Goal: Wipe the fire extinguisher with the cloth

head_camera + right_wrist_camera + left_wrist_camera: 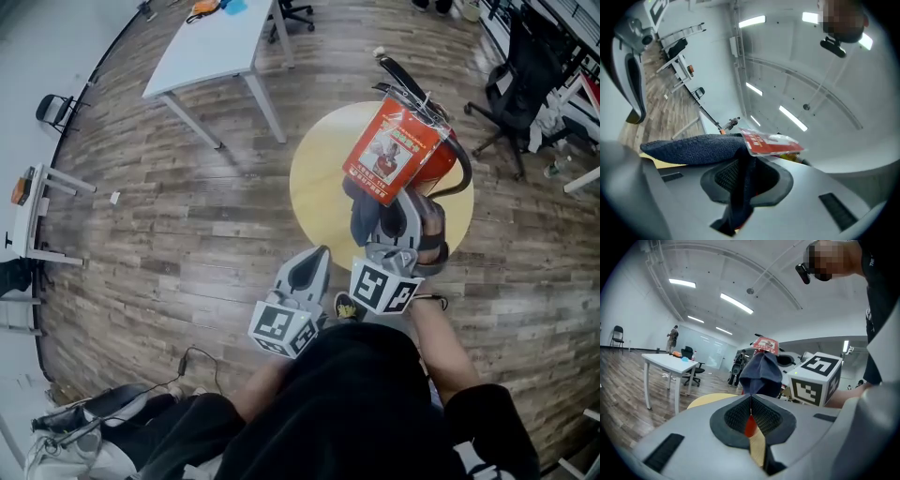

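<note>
Right claw [744,174] is clamped tight on the cloth, folks! In the head view, the round table [314,178] fills the space just right of centre, with the red extinguisher [422,155] on it toward the upper right and the dark cloth [362,214] bunched right up against its near side. Left claw [315,261] sits lower centre beside the right one, jaws pressed together on nothing, off the cloth.
</note>
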Motion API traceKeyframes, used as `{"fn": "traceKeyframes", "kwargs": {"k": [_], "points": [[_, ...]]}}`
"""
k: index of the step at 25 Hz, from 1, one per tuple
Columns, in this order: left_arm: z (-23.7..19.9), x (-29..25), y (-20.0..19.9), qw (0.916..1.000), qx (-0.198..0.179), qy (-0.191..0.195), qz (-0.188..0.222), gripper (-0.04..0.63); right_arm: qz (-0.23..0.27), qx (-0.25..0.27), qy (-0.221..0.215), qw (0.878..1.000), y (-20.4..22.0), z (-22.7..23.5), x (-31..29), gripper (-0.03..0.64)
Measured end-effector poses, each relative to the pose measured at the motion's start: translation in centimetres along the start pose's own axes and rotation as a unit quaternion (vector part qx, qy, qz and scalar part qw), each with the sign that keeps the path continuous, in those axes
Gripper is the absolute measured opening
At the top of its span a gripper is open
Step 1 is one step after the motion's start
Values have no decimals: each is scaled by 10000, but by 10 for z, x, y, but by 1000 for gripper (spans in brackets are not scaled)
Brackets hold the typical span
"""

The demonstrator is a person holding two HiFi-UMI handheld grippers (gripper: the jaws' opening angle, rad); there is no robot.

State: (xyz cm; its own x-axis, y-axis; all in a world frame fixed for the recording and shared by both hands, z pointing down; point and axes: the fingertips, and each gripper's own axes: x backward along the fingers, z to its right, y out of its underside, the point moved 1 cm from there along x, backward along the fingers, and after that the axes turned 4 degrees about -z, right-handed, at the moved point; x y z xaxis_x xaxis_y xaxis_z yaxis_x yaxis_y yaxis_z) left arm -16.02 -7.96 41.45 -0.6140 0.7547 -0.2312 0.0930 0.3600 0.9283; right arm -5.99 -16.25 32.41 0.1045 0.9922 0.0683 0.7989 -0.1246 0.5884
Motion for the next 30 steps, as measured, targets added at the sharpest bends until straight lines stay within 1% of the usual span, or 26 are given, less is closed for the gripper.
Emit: {"fn": "traceKeyframes", "kwargs": {"k": [2,3,4,5,6,7,8,9,10,11,12,13,14,15,16,18,19,20,22,23,25,26,27,28,29,30], "points": [[-1,2,0,10000,10,-12,13,23,-347,-532,-493,9968,18,-28,-3,61],[-3,3,-1,10000,18,-28,13,23,-578,-932,-797,9908,29,-45,-4,62],[-5,5,-1,10000,25,-52,6,23,-841,-1466,-1139,9790,42,-63,-5,61],[-7,7,0,10000,31,-83,-6,23,-1140,-2178,-1513,9574,56,-82,-5,62],[-9,9,1,9999,37,-116,-20,23,-1458,-3056,-1889,9218,73,-102,-4,61],[-11,10,2,9999,47,-147,-33,23,-1767,-4033,-2223,8699,89,-121,-3,61],[-14,11,3,9998,63,-177,-45,23,-2040,-5046,-2485,8013,103,-137,-2,61],[-16,12,5,9997,84,-207,-57,23,-2230,-6063,-2688,7144,111,-150,0,61],[-19,12,6,9996,109,-237,-71,23,-2290,-7044,-2855,6082,114,-161,2,61],[-21,13,7,9995,134,-264,-83,23,-2215,-7898,-2983,4881,110,-170,3,61],[-22,13,8,9994,156,-283,-91,23,-2031,-8533,-3059,3702,102,-176,5,61],[-22,13,9,9994,172,-292,-93,23,-1773,-8933,-3094,2737,93,-178,5,61],[-22,13,9,9994,180,-290,-93,23,-1495,-9142,-3112,2121,85,-177,5,61],[-21,13,9,9994,182,-280,-87,23,-1244,-9225,-3126,1894,78,-172,4,61],[-20,12,8,9994,179,-269,-77,23,-1025,-9233,-3132,1974,72,-164,2,61],[-21,12,7,9995,170,-264,-65,23,-610,-9206,-3019,2402,66,-141,-6,61],[-22,12,7,9995,167,-271,-67,23,-395,-9239,-2867,2504,66,-127,-11,61],[-23,13,7,9994,165,-280,-75,23,-178,-9307,-2672,2493,66,-112,-16,61],[-24,13,8,9994,167,-284,-87,23,211,-9425,-2399,2319,64,-80,-25,62],[-24,12,7,9994,164,-280,-87,23,378,-9436,-2388,2262,57,-64,-28,62],[-24,12,6,9995,151,-273,-81,23,736,-9419,-2424,2205,35,-35,-30,62],[-24,12,6,9995,144,-267,-77,23,911,-9425,-2405,2136,25,-23,-29,61],[-24,13,6,9995,140,-261,-69,23,1059,-9447,-2362,2015,19,-14,-28,61],[-23,13,6,9996,138,-255,-57,23,1186,-9473,-2315,1867,16,-8,-27,62],[-22,13,5,9996,138,-253,-45,23,1297,-9488,-2285,1754,14,-5,-27,62],[-22,13,4,9996,138,-254,-40,23,1377,-9481,-2272,1749,14,-4,-26,61]]}}
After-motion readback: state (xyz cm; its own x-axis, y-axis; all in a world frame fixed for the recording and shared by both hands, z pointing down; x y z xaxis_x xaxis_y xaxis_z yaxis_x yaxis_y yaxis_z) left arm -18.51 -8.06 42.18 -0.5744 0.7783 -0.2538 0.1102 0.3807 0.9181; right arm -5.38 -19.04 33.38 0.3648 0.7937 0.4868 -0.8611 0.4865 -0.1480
